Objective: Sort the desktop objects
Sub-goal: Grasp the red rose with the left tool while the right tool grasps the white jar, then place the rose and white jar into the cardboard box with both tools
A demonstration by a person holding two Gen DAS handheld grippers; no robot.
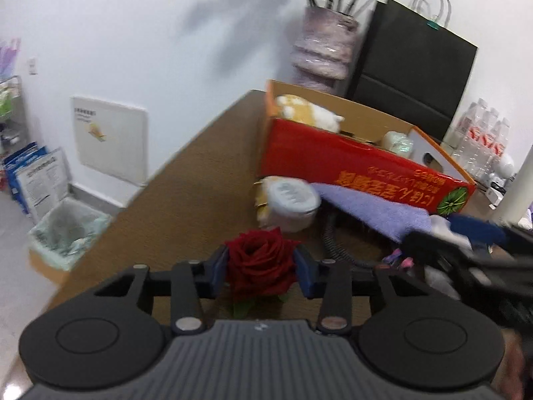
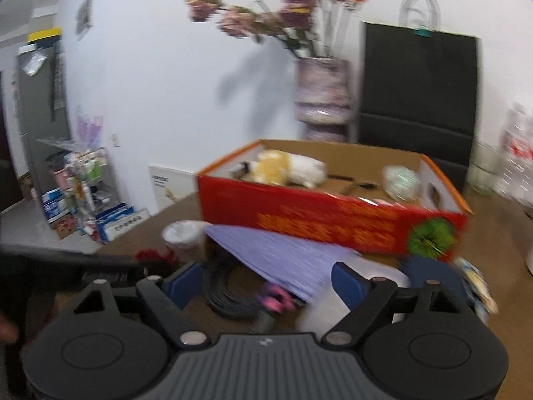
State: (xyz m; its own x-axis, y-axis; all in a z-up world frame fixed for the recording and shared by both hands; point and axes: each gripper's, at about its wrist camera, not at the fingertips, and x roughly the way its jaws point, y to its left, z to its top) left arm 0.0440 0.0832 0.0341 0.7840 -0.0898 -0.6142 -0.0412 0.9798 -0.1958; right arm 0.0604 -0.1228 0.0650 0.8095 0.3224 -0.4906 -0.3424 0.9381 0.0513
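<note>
My left gripper (image 1: 261,266) is shut on a dark red rose (image 1: 260,263), held above the brown desk (image 1: 186,186). The rose also shows small and blurred in the right wrist view (image 2: 155,256). A red and orange cardboard box (image 1: 349,163) stands beyond it, open on top, with a yellow-white plush toy (image 1: 306,110) inside. My right gripper (image 2: 266,278) is open and empty above a purple cloth (image 2: 283,253), a coiled black cable (image 2: 230,296) and a pink item (image 2: 274,300). The box (image 2: 333,220) lies just beyond them.
A white lidded tub (image 1: 293,200) sits by the box's near corner. A purple vase with flowers (image 1: 323,46) and a black paper bag (image 1: 413,70) stand behind the box. Water bottles (image 1: 483,140) are at the far right. A lined bin (image 1: 66,233) stands on the floor left of the desk.
</note>
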